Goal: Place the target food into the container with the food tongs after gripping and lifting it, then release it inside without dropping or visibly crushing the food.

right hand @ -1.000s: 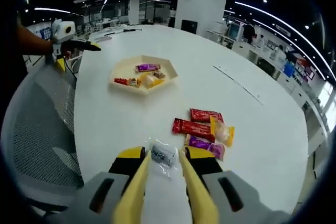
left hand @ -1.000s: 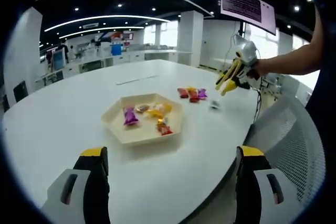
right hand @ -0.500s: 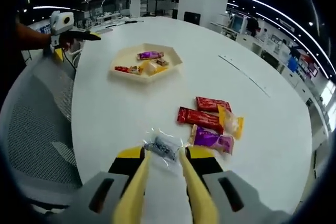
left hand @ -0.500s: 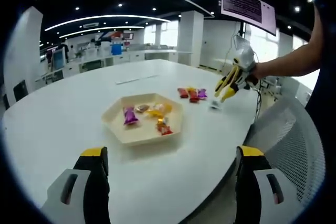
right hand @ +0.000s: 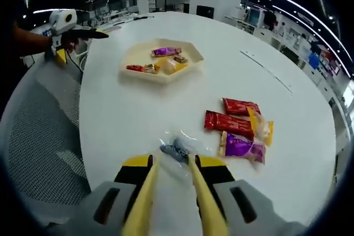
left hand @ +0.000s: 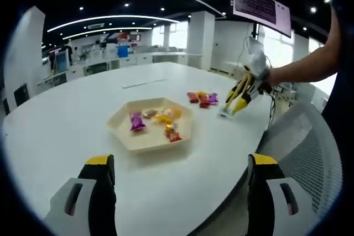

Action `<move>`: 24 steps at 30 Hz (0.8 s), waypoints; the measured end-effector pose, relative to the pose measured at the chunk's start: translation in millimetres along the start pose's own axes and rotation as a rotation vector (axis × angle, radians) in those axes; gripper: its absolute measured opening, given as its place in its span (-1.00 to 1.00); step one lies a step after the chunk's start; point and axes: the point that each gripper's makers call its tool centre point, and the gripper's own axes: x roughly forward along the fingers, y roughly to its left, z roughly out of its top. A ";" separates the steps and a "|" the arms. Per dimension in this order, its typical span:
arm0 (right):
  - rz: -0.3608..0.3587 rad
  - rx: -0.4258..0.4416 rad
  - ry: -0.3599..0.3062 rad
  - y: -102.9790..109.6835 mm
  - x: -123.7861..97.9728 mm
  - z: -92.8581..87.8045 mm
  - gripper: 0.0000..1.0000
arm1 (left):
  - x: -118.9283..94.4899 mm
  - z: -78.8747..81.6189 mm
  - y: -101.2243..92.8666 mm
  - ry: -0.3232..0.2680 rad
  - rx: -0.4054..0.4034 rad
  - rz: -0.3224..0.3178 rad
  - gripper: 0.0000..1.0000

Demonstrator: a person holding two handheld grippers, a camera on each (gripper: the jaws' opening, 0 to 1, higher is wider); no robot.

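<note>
Two tools: right tool [right hand: 172, 161] tongs parted around clear-wrapped candy [right hand: 176, 148] on white surface [right hand: 127, 109]; left tool [left hand: 180, 172] wide open, empty.

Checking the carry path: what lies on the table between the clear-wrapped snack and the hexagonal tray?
In the right gripper view, only bare white table lies between the clear-wrapped snack and the hexagonal tray.
</note>
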 end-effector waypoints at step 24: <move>0.006 -0.083 0.006 -15.4 9.5 8.6 -0.42 | -0.1 0.3 0.5 -0.001 -0.004 0.000 0.92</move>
